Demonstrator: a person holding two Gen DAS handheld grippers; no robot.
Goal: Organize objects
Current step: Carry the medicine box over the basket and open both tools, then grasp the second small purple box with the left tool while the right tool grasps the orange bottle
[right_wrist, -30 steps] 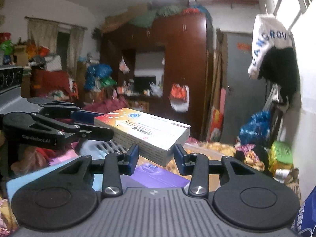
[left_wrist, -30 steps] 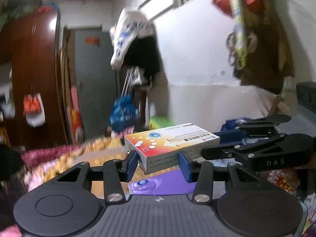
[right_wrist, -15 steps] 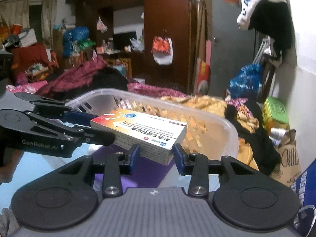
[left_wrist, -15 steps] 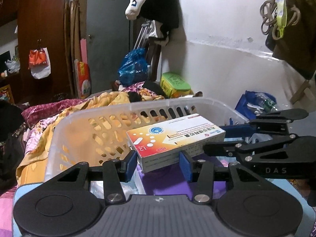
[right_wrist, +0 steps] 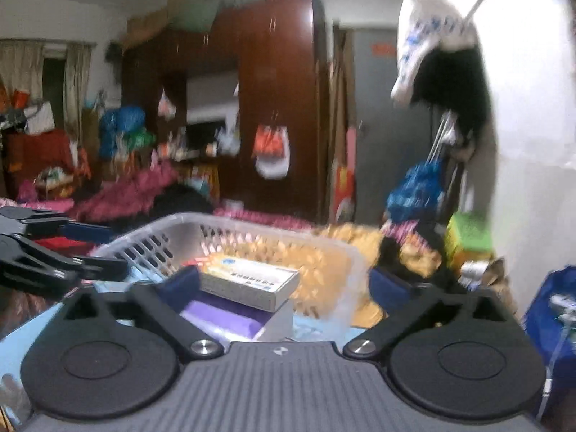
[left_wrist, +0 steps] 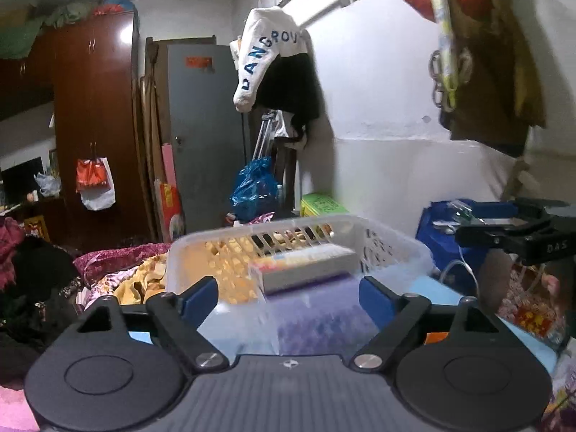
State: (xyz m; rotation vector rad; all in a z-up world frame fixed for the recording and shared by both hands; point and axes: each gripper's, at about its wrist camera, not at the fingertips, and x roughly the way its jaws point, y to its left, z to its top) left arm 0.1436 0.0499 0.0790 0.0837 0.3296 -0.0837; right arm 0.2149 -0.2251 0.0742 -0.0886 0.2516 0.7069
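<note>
A white medicine box with orange and blue print lies inside a translucent plastic basket, on top of a purple pack. The box also shows in the right wrist view, resting on the purple pack in the basket. My left gripper is open and empty, just in front of the basket. My right gripper is open and empty, pulled back from the box. Each gripper shows at the edge of the other's view.
The basket stands on a light blue surface. A blue bag sits to the right against the white wall. A yellow and pink blanket lies to the left. A wardrobe and grey door stand behind.
Both grippers held the medicine box together and lowered it into the basket. Now both have opened, let go and drawn back; the box lies on the purple pack.
</note>
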